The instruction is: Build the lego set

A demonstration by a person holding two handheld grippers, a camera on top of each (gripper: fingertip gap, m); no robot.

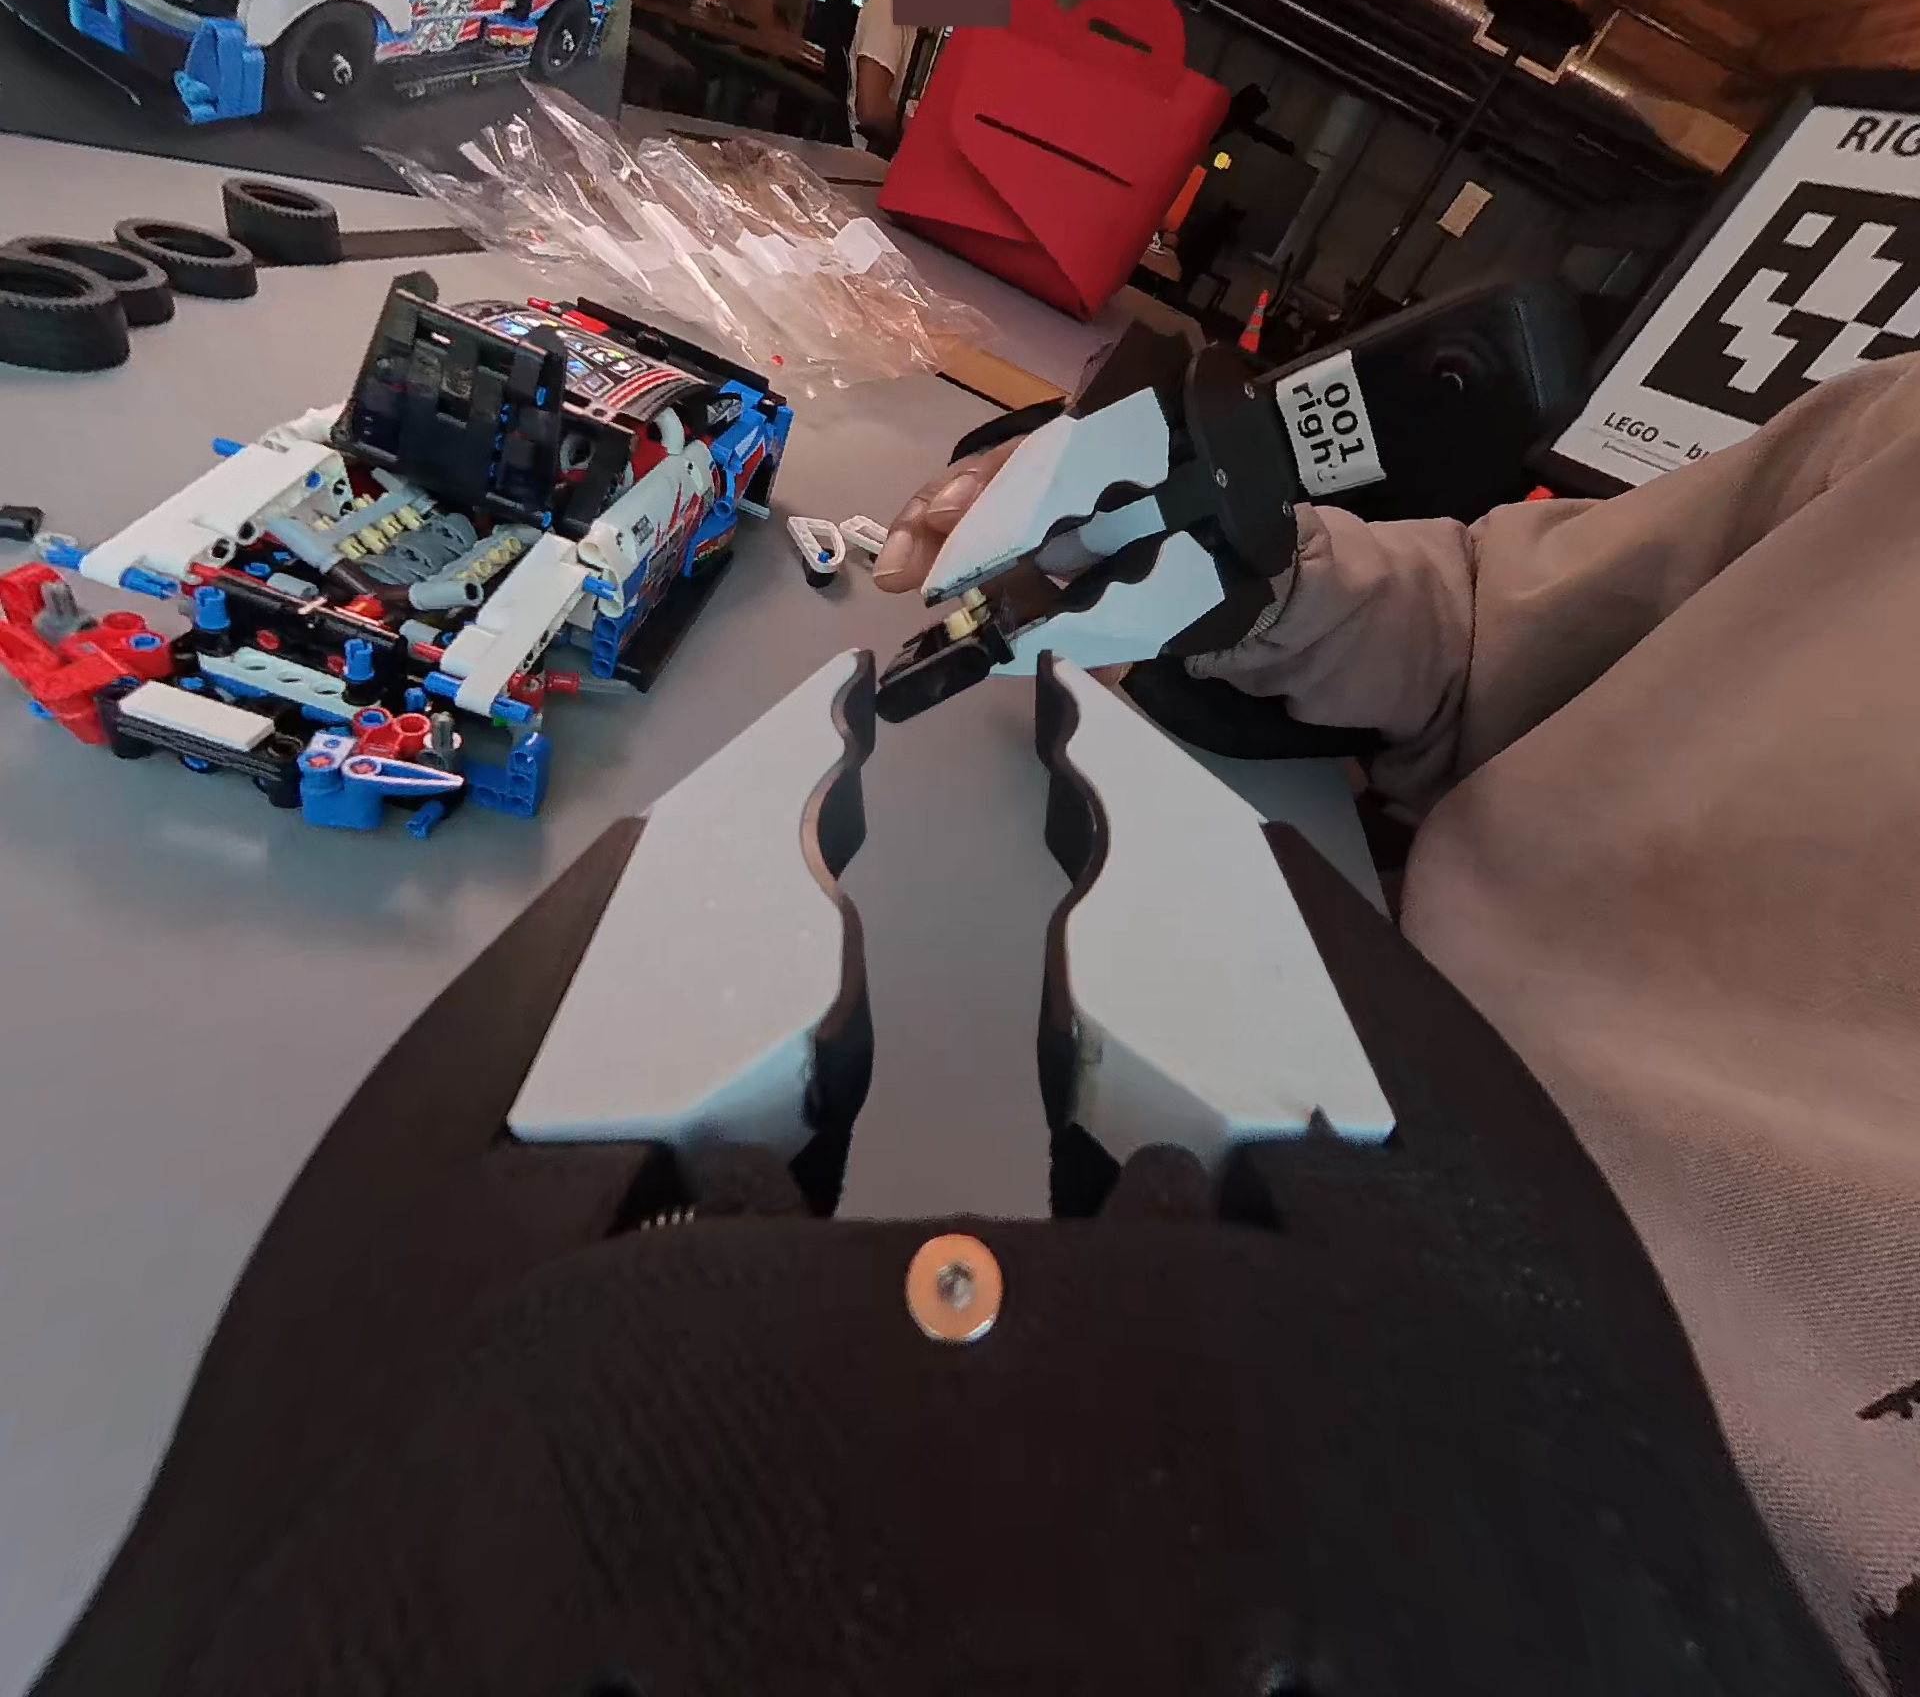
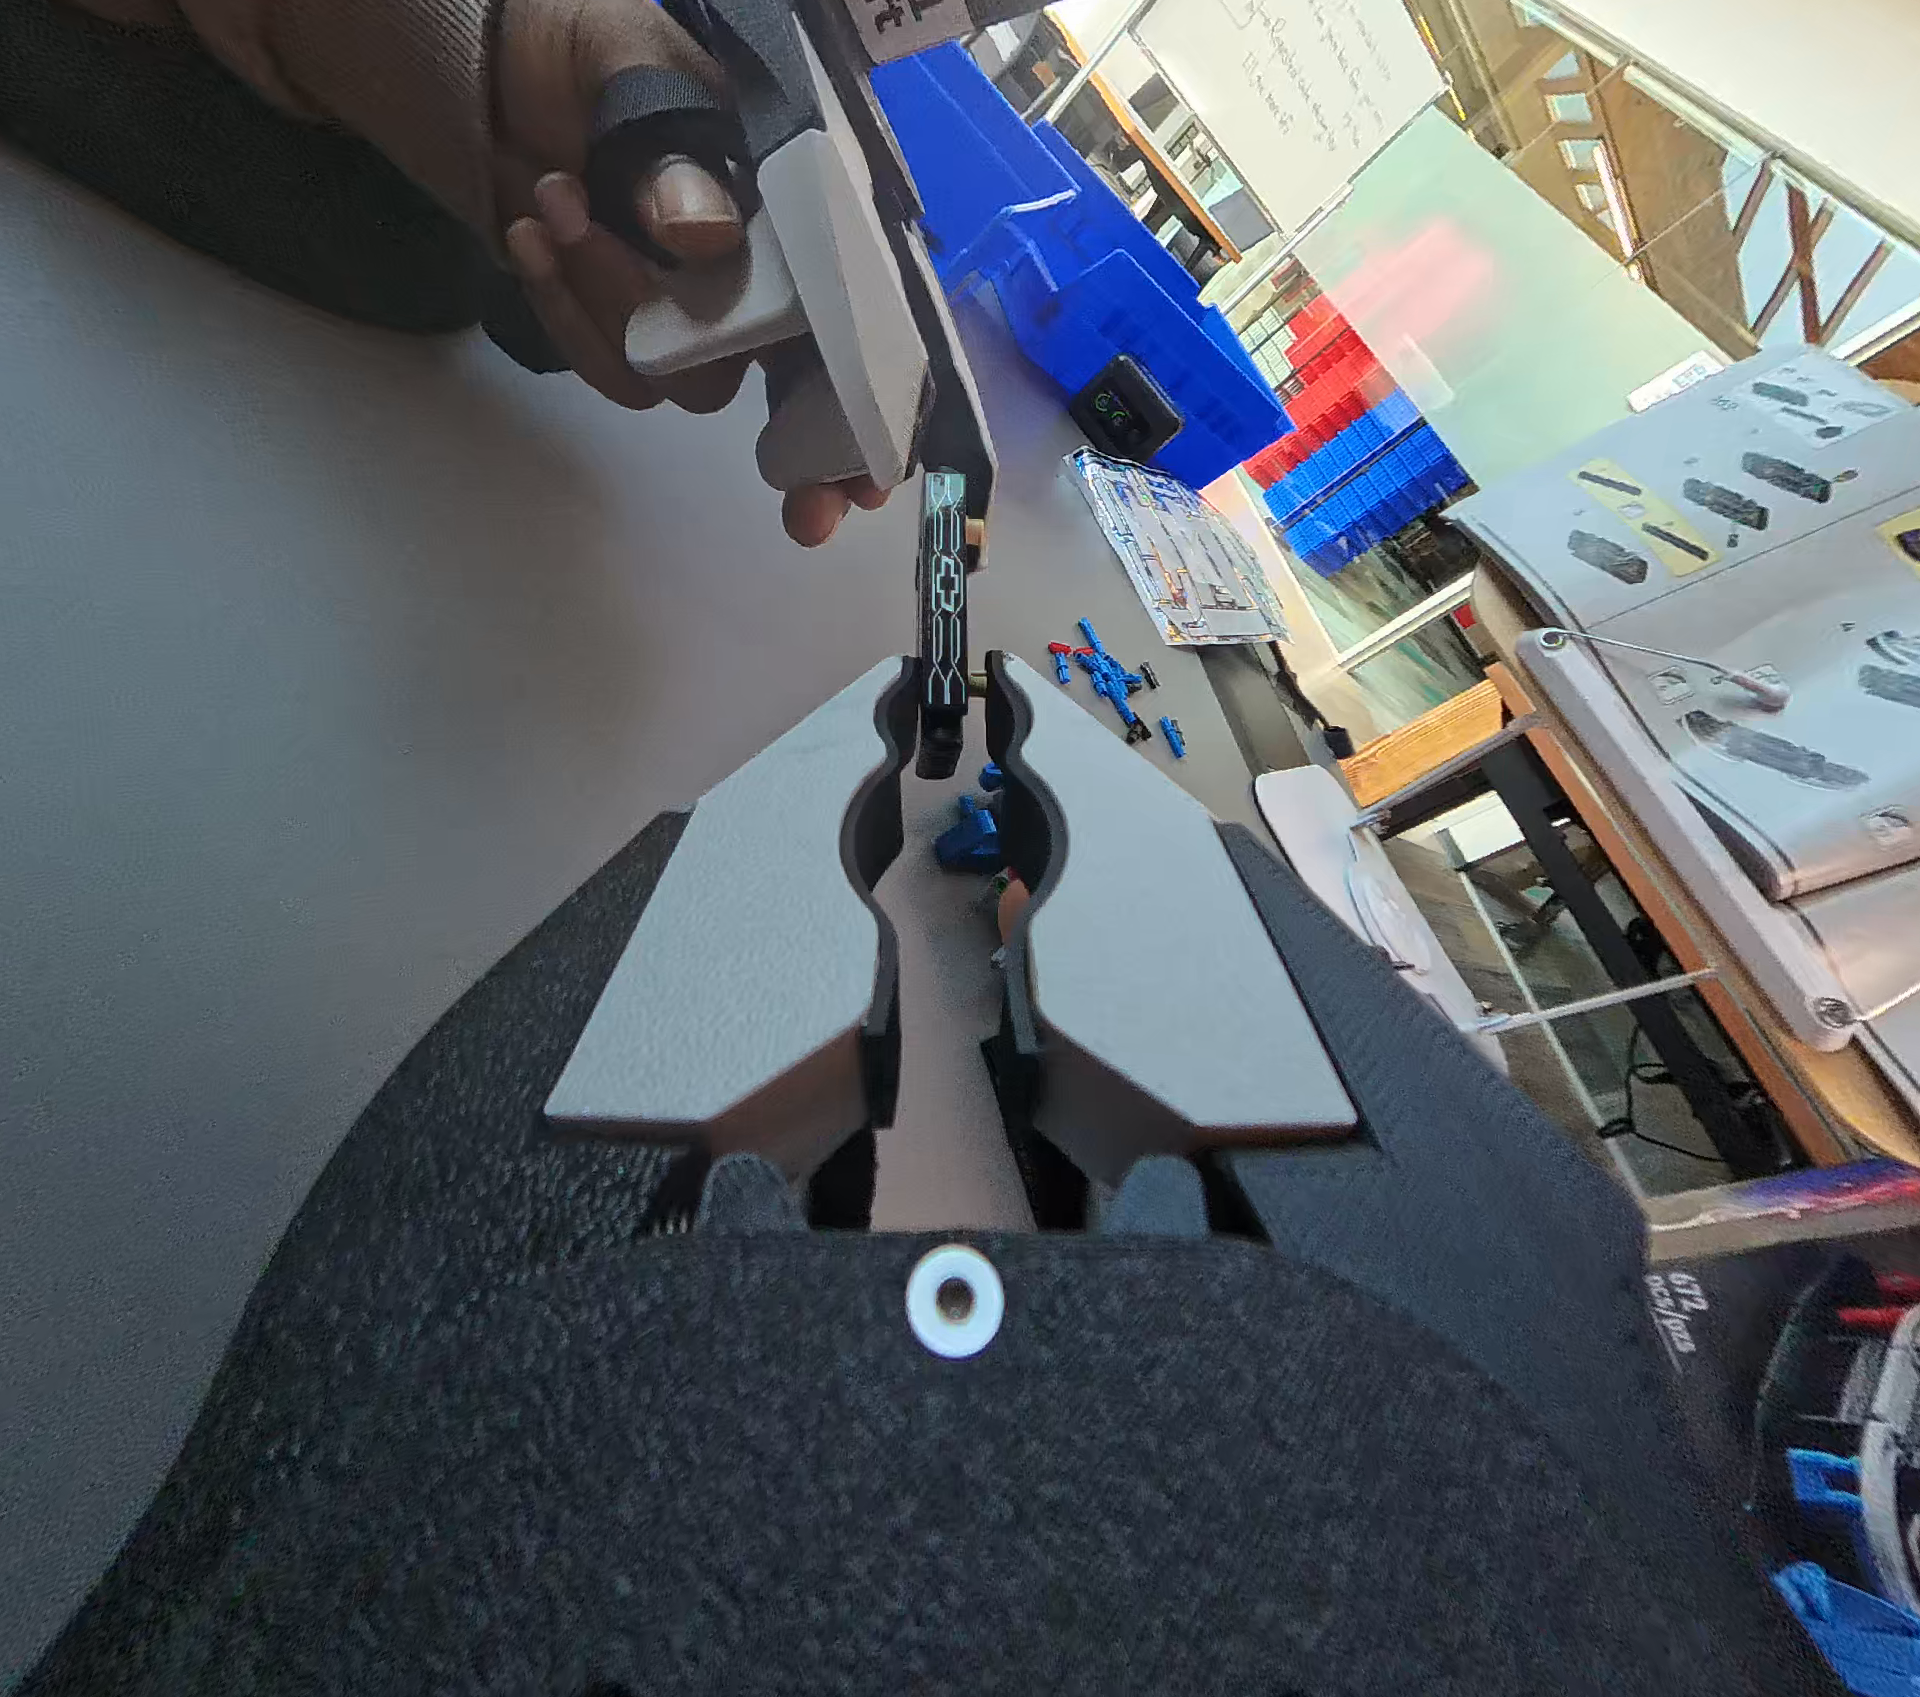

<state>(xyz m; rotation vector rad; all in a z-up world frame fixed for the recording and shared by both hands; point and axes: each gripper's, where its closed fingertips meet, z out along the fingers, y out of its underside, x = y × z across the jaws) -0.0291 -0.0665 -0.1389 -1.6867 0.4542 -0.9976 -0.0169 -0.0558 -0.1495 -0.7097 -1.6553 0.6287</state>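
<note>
Left wrist view: I am holding left gripper (image 1: 951, 671) released, jaws spread wide, nothing between them. Black piece (image 1: 935, 660) is hanging just off my left fingertip, pinched by right gripper (image 1: 961, 603). Part-built car (image 1: 416, 546) is sitting well apart on table (image 1: 208, 1076).

Right wrist view: I am clenching right gripper (image 2: 945, 676) on lower end of black piece (image 2: 943, 608). Judged step: handover or pin fitting. Next move is calling for aligned approach of left gripper (image 2: 883, 442).

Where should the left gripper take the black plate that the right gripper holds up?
Likely the free end of the black plate, fingers on its flat faces, coming end-on: the right gripper grips the other end, and tan pins occupy one face. The left gripper is open there.
</note>
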